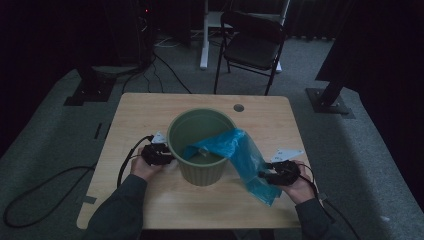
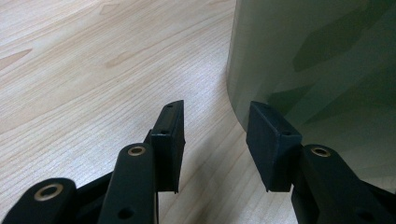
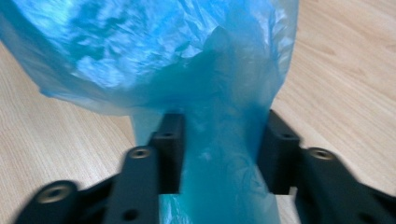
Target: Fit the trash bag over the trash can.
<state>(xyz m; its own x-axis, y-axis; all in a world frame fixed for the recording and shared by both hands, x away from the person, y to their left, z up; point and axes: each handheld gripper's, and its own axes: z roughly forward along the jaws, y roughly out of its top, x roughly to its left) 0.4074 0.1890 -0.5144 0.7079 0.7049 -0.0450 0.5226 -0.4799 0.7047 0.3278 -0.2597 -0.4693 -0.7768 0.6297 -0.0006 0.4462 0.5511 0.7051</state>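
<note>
A green bin (image 1: pixel 201 145) stands at the centre of the tabletop (image 1: pixel 150 110), with a blue plastic bag (image 1: pixel 240 155) draped over its rim and trailing toward the lower right. The right gripper (image 1: pixel 270 176) straddles the bag, jaws not visibly pinching the film. The left gripper (image 1: pixel 161 156) sits released, holding nothing, just beside the bin wall. The thin film may slip free or tear when pulled, and the unheld bin could slide or tip

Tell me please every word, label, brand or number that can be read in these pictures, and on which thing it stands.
None: no readable text on the green bin, the blue plastic bag, the wooden table or either gripper.
</note>
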